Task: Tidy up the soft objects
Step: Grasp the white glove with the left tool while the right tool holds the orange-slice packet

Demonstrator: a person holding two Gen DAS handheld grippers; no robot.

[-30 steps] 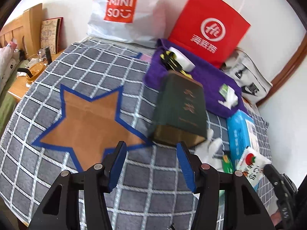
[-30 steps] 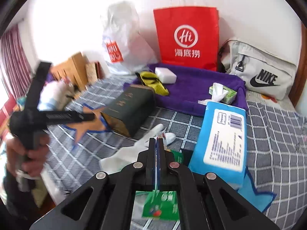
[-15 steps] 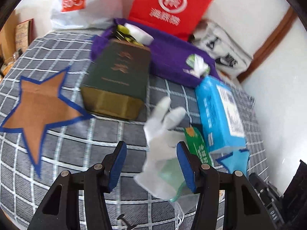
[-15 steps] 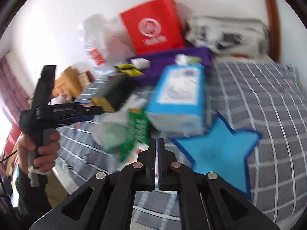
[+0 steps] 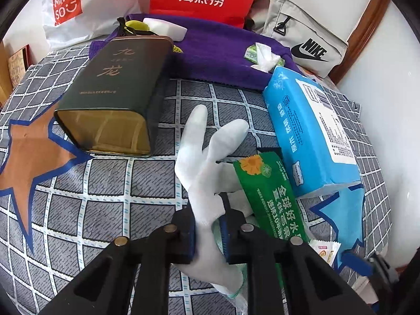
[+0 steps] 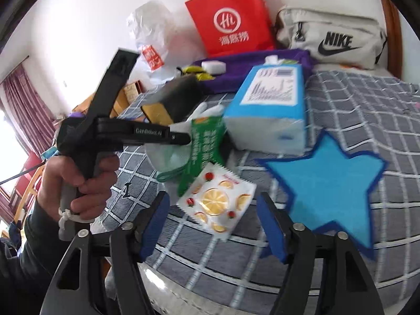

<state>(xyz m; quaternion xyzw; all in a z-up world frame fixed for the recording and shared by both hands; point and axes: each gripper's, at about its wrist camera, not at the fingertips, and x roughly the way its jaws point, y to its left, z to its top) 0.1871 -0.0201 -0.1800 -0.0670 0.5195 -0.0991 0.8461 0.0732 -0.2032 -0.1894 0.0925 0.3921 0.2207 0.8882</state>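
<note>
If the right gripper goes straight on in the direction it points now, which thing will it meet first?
Probably the white fruit-print sachet: it lies on the checked bedspread just ahead of the open right gripper, between its fingers' lines. Depth is hard to judge.

home bedroom | checked bedspread [image 5: 110, 191] | curtains [image 6: 23, 99] | shopping bags [image 6: 231, 18]

Both tools are matte black plastic. The left gripper [image 5: 208, 232] has two angular arms with triangular cut-outs, round silver screw heads at the joints, and dark blue pads on the inner faces of its fingers [image 5: 189, 232]. Seen from the right wrist, its body carries small pale lettering reading "GenRobot.AI" and a pistol-style handle. The hand [image 6: 78, 183] on that handle shows a dark sleeve at the wrist. The right gripper [image 6: 212, 225] has the same black arms, silver screws and bright blue pads.
</note>
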